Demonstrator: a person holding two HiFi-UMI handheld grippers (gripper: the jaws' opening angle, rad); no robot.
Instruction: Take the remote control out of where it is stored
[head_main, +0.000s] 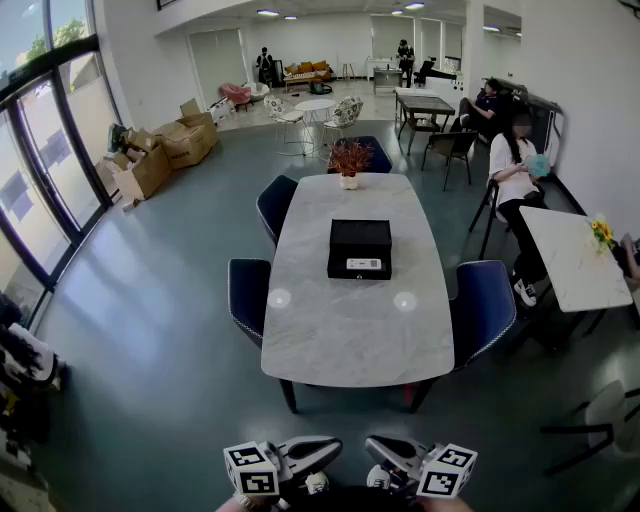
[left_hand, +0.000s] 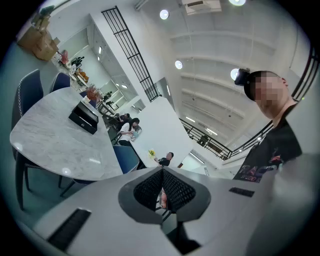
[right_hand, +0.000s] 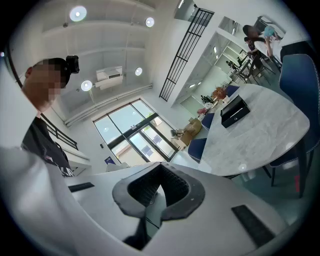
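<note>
Head view — left hand-held gripper (head_main: 335, 444), right hand-held gripper (head_main: 372, 447) closed, empty; chairs (head_main: 250, 295) flank table (head_main: 350, 335).

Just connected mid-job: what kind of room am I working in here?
Probably an open office lounge or meeting area: a long marble table with blue chairs, a sofa at the far end, and cardboard boxes piled by big windows.
</note>
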